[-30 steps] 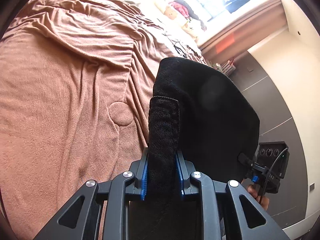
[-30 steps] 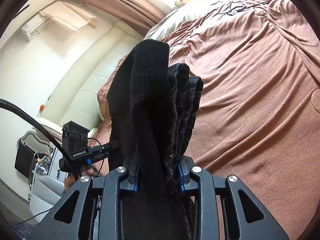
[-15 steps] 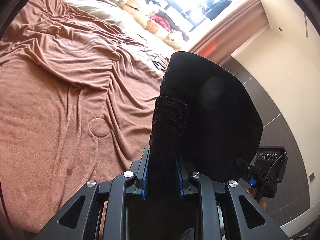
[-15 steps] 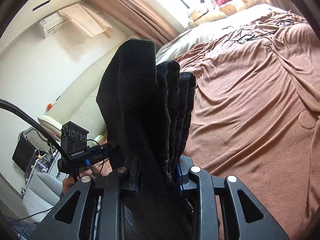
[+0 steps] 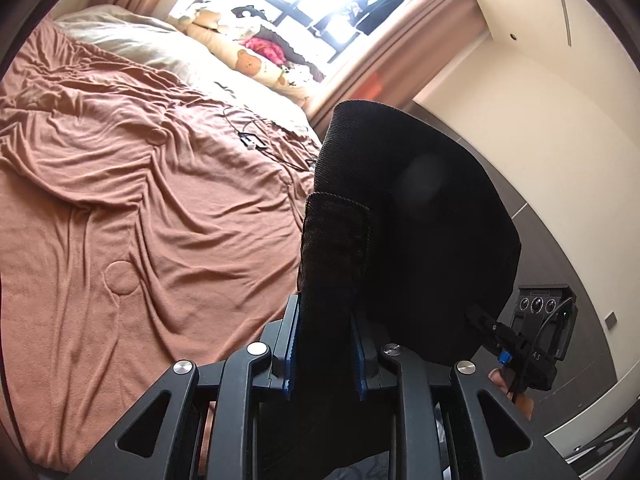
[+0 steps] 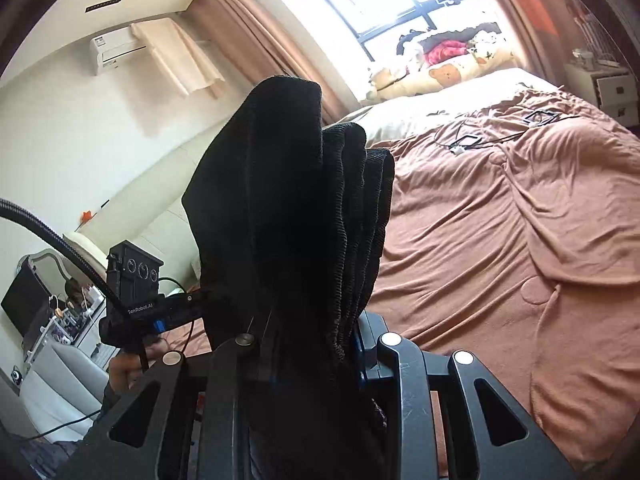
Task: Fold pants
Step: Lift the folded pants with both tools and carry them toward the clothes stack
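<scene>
The bed with its brown cover sits lower and farther off in both views than a second ago, and more window and wall show. The black pants hang in the air above it, so this looks like the lift before laying them flat. The left tool is clamped on a hem; the right tool is clamped on bunched layers, as before.

pants hide far bedside; fingers mostly buried in cloth | pant legs cut off below
</scene>
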`<control>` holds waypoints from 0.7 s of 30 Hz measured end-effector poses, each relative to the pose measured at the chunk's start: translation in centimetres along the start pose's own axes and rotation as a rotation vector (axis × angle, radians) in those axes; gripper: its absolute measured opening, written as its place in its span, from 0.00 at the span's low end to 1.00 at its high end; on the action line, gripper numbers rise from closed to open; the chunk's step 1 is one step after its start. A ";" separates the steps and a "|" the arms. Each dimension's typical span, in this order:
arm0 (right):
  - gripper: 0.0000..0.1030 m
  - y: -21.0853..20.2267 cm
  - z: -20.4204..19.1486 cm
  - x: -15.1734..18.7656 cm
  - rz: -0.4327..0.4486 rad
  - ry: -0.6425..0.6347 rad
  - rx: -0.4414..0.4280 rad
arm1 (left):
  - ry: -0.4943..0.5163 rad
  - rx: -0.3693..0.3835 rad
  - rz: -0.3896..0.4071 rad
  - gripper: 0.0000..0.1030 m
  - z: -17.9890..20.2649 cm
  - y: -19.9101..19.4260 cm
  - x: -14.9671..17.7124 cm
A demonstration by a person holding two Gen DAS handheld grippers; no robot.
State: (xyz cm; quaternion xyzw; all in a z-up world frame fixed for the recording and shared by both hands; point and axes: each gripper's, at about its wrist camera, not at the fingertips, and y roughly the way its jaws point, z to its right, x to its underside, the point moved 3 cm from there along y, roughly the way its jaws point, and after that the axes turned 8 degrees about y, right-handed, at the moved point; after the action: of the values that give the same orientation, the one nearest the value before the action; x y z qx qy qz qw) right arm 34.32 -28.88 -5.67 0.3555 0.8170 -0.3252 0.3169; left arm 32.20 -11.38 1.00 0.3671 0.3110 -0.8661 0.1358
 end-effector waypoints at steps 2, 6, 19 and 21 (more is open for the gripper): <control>0.23 -1.6 0.0 -0.3 0.015 -0.002 0.021 | 0.019 0.019 -0.004 0.23 1.6 0.5 -0.3; 0.23 -5.5 -0.3 -0.8 0.045 -0.020 0.068 | 0.056 0.060 -0.017 0.23 4.9 1.7 -0.6; 0.23 -17.7 -0.9 -3.5 0.115 -0.075 0.184 | 0.150 0.161 -0.036 0.23 16.7 5.6 -2.1; 0.23 -18.9 -0.9 -3.9 0.129 -0.080 0.204 | 0.154 0.167 -0.043 0.23 18.2 6.8 -2.4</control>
State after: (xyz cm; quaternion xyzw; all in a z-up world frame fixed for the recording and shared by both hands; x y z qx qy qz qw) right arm 21.36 -39.81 3.55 0.4243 0.7419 -0.3994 0.3318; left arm 26.99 -28.19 9.57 0.4357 0.2550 -0.8610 0.0620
